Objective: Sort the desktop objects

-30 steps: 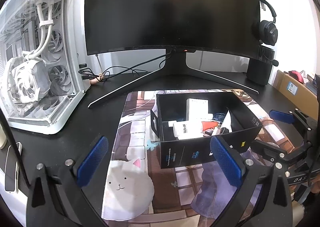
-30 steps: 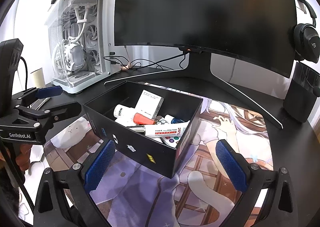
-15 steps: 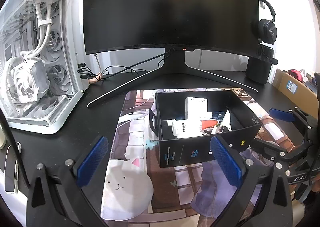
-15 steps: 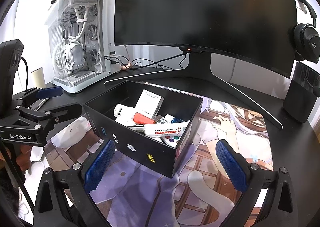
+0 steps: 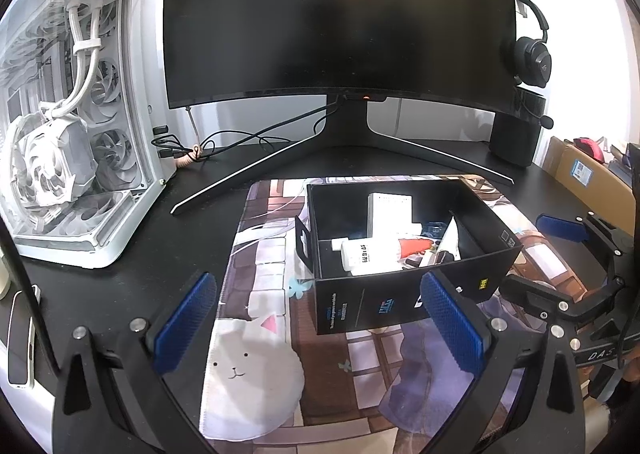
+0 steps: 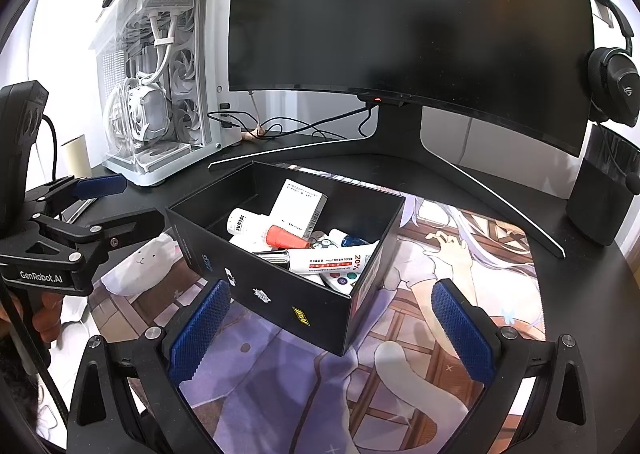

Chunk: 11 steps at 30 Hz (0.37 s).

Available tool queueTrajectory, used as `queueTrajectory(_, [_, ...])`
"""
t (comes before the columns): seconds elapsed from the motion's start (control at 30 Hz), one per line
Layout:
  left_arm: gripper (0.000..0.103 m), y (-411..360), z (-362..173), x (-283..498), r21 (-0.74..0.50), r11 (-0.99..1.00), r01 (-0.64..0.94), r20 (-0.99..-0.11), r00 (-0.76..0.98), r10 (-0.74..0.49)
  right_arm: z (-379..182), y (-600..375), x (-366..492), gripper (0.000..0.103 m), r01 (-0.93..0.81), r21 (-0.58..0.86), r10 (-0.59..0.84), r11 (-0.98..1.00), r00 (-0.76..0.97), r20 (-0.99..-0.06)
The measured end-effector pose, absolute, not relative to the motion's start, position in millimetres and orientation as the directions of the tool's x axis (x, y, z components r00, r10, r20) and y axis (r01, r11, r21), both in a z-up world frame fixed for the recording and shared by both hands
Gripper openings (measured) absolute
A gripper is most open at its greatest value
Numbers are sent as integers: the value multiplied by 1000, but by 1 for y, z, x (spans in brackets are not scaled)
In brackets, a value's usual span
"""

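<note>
Two grippers are under my control, and both hang empty above the table with jaws spread wide. My left gripper [image 5: 316, 328] hovers over the illustrated desk mat [image 5: 256, 262], near the front left corner of a black cardboard box [image 5: 360, 304]. My right gripper [image 6: 328, 330] hovers low in front of the same box [image 6: 280, 294], facing one of its corners.

Inside the open box lies a loose pile of small items: a white carton [image 6: 300, 206] leaning upright, a white bottle [image 6: 244, 223] on its side, a red cap [image 6: 282, 237], a white tube with a red label [image 6: 334, 261], and some smaller pieces I cannot identify.

Around the box, the mat and the black table surface [image 5: 200, 190] show no loose items, apart from a phone-like device [image 5: 20, 338] at the table's far left edge. A curved monitor [image 5: 340, 18], a white computer case [image 5: 68, 126] and a headset [image 5: 532, 58] stand behind.

My judgement: the sorting looks finished or nearly so, with perhaps only the left-edge device remaining.
</note>
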<state>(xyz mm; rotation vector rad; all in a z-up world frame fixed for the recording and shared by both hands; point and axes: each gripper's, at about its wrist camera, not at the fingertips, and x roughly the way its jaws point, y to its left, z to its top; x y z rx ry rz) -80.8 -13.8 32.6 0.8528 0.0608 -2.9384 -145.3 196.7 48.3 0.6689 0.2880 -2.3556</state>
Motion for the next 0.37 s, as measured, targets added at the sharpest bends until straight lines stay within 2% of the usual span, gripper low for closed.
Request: queueTrajectory(0.37, [103, -13, 31, -81, -20, -997, 73, -542, -839, -51, 48, 196, -146, 102, 654, -28, -540, -756, -647, -537])
